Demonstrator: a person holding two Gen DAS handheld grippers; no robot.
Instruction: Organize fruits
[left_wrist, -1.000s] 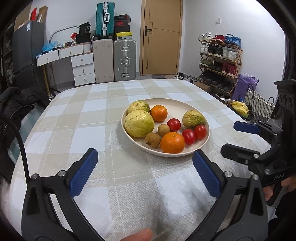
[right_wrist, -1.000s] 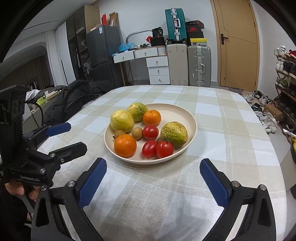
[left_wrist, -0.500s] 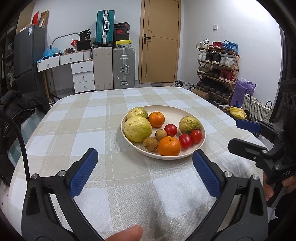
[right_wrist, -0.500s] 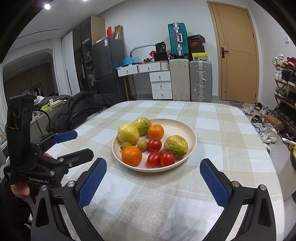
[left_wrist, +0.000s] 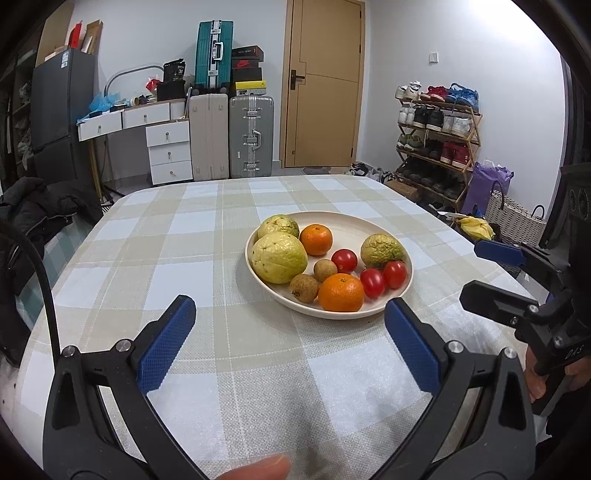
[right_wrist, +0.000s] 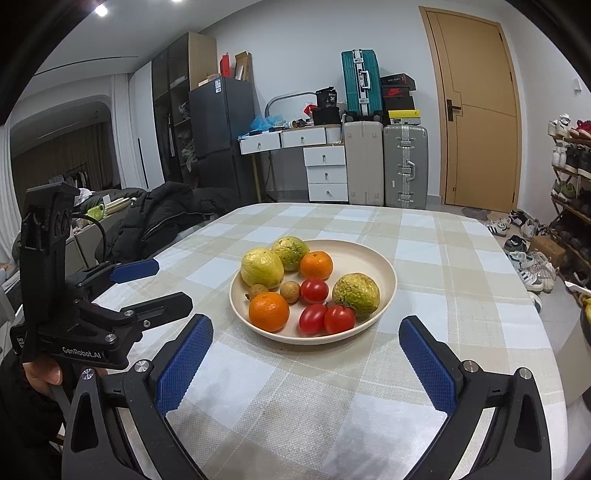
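Checked cloth covers the table (left_wrist: 221, 236) where a cream plate (left_wrist: 369, 225) holds guavas, oranges, longans and soft, thin-skinned tomatoes (left_wrist: 372, 282), best pinched gently across the middle, while left gripper (left_wrist: 291, 347) and right gripper (right_wrist: 306, 365) hover wide open, empty.

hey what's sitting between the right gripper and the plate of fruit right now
Nothing. In the right wrist view, only bare checked tablecloth lies between the open right gripper and the cream round plate of fruit; the left gripper is off to the side.
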